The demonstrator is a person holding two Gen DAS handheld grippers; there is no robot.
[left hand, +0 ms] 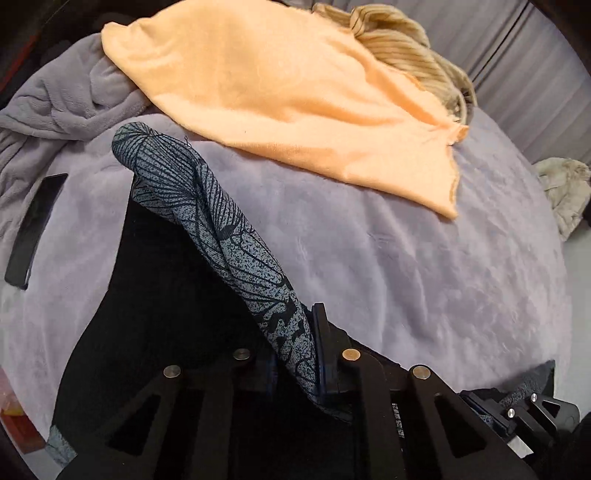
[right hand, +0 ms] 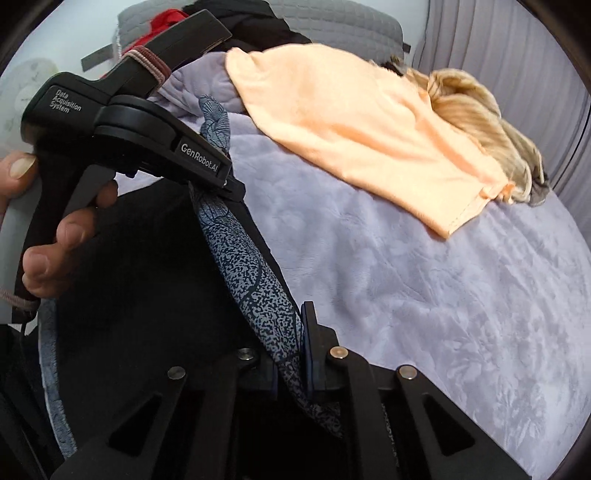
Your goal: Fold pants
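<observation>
The pants (left hand: 229,236) run down between the left gripper's (left hand: 295,369) fingers, so the clamped part is hidden, and their black side is too dark to show any folds. In the right wrist view the left gripper (right hand: 229,184) covers part of the pants (right hand: 251,280). The striped cloth (left hand: 406,48) lies partly under the orange cloth (left hand: 280,92). The blanket's (left hand: 406,277) edges are cut off.

Home bedroom: plush lilac bedspread (right hand: 424,295), grey quilted pillow (right hand: 332,26), loose clothes heaped, peach garment (left hand: 280,92).
</observation>
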